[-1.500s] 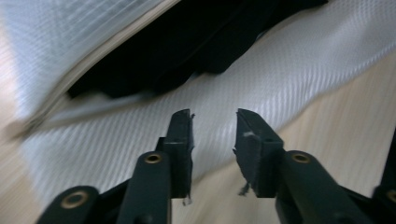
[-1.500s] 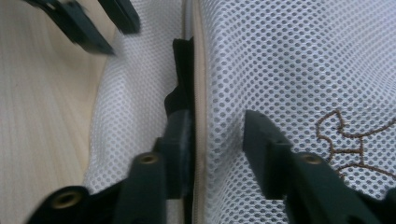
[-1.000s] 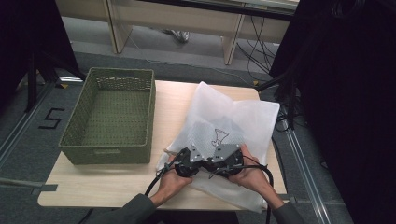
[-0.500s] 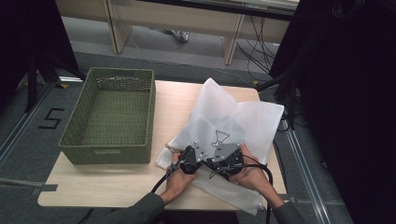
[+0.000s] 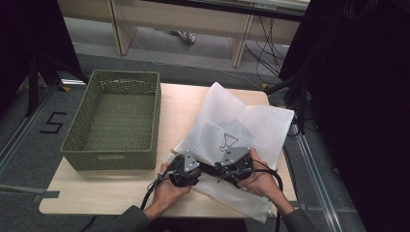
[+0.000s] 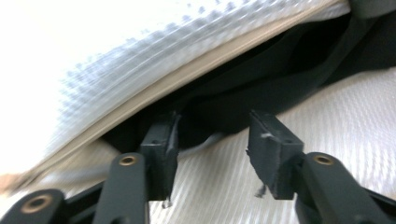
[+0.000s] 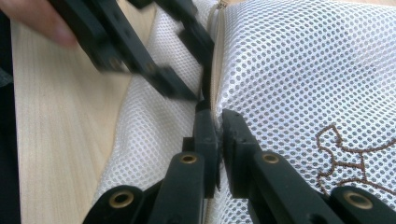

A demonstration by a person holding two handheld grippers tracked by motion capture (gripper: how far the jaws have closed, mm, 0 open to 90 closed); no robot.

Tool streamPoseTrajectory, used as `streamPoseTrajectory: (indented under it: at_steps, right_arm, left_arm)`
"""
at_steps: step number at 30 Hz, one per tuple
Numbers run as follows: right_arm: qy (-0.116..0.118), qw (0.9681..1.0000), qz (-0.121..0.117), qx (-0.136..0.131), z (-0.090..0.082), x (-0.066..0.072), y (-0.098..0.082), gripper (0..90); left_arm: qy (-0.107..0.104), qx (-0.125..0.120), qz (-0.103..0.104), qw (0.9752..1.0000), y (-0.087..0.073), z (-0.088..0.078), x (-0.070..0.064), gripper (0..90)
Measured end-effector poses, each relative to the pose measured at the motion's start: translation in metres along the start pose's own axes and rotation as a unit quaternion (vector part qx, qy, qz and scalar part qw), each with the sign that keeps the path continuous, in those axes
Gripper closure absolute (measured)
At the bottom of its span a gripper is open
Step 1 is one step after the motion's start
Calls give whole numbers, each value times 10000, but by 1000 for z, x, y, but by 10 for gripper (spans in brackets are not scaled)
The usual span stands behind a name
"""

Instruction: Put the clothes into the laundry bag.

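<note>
White mesh laundry bag (image 5: 244,128) with brown embroidered emblem lay rumpled on my desk (image 5: 104,186), right tongs (image 7: 218,122) clamped on its zipper edge, left tongs (image 6: 212,135) just opening, apart at the bag's dark mouth.

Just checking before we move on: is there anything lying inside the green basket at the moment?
No, the green basket in the high view shows bare woven floor, while the white mesh bag lies beside it on the table.

Light wooden worktop (image 5: 111,188) on grey carpet floor (image 5: 29,145), pale wooden desk legs (image 5: 239,46) beyond the worktop, black cables (image 5: 263,53) trailing beside them, black curtain (image 5: 358,111) right of the worktop, a "5" floor marking (image 5: 53,123) to its left
</note>
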State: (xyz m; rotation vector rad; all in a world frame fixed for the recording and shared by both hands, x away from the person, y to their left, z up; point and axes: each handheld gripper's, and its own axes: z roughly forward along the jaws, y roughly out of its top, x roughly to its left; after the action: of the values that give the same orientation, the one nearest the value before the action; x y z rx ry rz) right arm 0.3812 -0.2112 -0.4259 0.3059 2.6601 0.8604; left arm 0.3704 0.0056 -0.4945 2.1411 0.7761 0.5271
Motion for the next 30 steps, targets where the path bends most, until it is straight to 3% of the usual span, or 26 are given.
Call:
streamPoseTrajectory:
  at_steps: [1,3,5,6,7,8,9,10,11,13,15,18,19,21,22,23,24,25,26,28,29,30]
  right_arm:
    - [11,10000,8,-1,0,0,0,862]
    - [19,10000,-17,-2,1,0,0,861]
    - [30,10000,36,37,1,1,1,861]
    - [26,10000,33,39,1,1,1,861]
    - [38,10000,31,41,0,1,1,861]
    - [44,10000,25,40,1,1,1,861]
    - [48,9999,142,66,0,2,1,862]
    - [24,9999,93,44,1,2,0,862]
    - [21,9999,90,52,1,2,0,863]
    - [37,9999,70,63,1,2,0,865]
    - [30,10000,-41,85,2,1,1,866]
    - [19,9999,26,135,2,3,0,867]
    - [83,9999,-87,89,3,2,0,867]
    - [114,9998,-80,111,4,3,0,867]
    - [136,9998,-84,116,5,4,0,867]
    - [103,9998,-125,130,5,3,0,867]
    - [72,9997,82,229,5,6,0,867]
    - [180,9997,29,183,6,5,0,867]
    - [103,9997,2,206,6,5,0,867]
    - [129,9997,16,216,7,5,-1,867]
    - [123,9997,-12,192,8,5,-1,866]
    - [172,9997,2,153,9,5,-2,858]
  left_arm:
    - [62,85,-69,9999,-2,-4,3,493]
    - [74,30,-187,9998,-6,-4,9,495]
    - [149,107,-148,9997,-8,-3,13,528]
    - [139,118,-185,9997,-8,-2,14,551]
    - [139,167,-34,9998,-8,0,17,588]
    - [124,201,-69,9997,-8,3,16,648]
    - [138,236,0,9996,-7,6,16,702]
    - [111,242,-89,9996,-7,9,16,731]
    - [130,207,-177,9995,-7,14,16,760]
    - [198,209,-31,9996,-3,19,18,800]
    - [226,184,-67,9996,0,25,18,823]
    - [337,128,-131,9993,5,35,19,834]
    - [407,121,-15,9991,7,37,20,835]
    - [440,163,-36,9989,9,41,20,835]
    - [401,167,-205,9988,10,43,18,833]
    - [511,101,-199,9984,11,46,17,826]
    - [534,135,-62,9985,12,46,19,816]
    - [576,102,-77,9983,12,48,18,809]
    - [574,98,-175,9982,11,49,17,803]
    - [569,105,-75,9983,11,48,18,789]
    - [532,-3,-287,9982,10,47,15,770]
    - [441,121,-185,9988,10,43,16,744]
